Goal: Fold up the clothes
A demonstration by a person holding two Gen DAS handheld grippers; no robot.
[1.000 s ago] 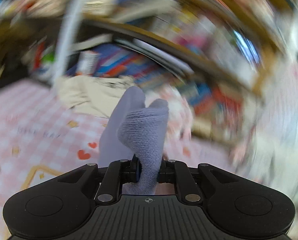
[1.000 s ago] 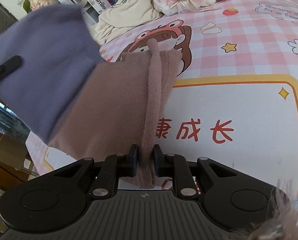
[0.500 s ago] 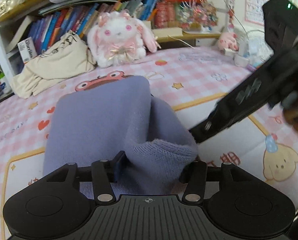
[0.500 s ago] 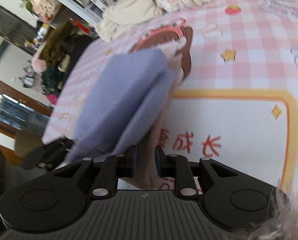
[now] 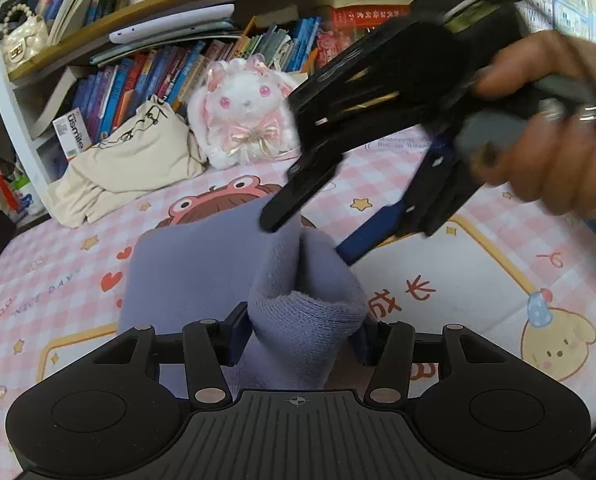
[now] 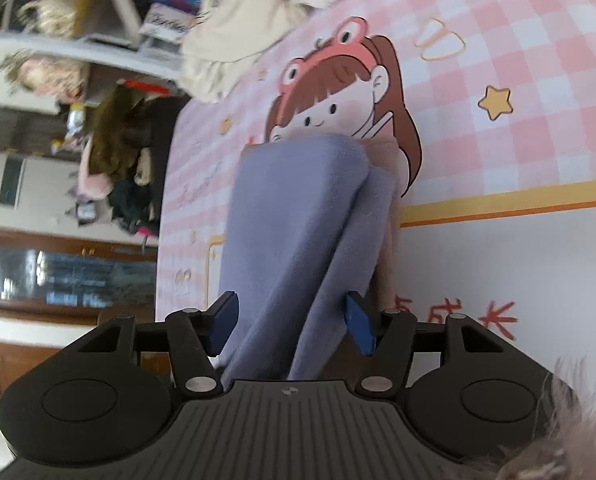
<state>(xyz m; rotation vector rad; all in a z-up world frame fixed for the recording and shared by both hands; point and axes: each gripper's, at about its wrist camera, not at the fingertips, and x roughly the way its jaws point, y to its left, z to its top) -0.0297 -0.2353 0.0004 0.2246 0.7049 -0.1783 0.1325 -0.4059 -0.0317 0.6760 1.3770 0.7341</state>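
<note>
a: garment (image 5: 202,264) — lavender knit with a dusty pink layer under it — is lying folded on the pink checked mat (image 5: 58,280), directly ahead of the left gripper (image 5: 298,340). a bunched fold of it is poking up between the fingers.

b: left gripper state?

a: fingers are standing spread, blue pads (image 5: 234,336) sitting either side of the fold, not squeezing it. can't tell if the pads are touching the cloth.

b: right one?

a: right gripper (image 6: 292,322) is also standing spread wide. the garment (image 6: 298,220) is running forward from between its fingers, two lavender folds lying side by side, pink edge showing along the right. pads (image 6: 358,324) are sitting beside the cloth with gaps showing, so nothing is being pinched.

b: seen from the left camera?

a: right gripper (image 5: 318,216) is reaching in from upper right, blurred, the person's right hand (image 5: 546,152) wrapping its handle. one black finger is hovering over the far end of the fold, a blue-padded one is sitting near its right side.

b: background?

a: plush rabbit (image 5: 246,116) and a cream cloth bag (image 5: 134,164) are sitting far ahead of the left gripper at the mat's back edge, bookshelf (image 5: 158,60) is rising behind them. cartoon girl print (image 6: 338,100) is showing on the mat just beyond the garment in the right view.
</note>
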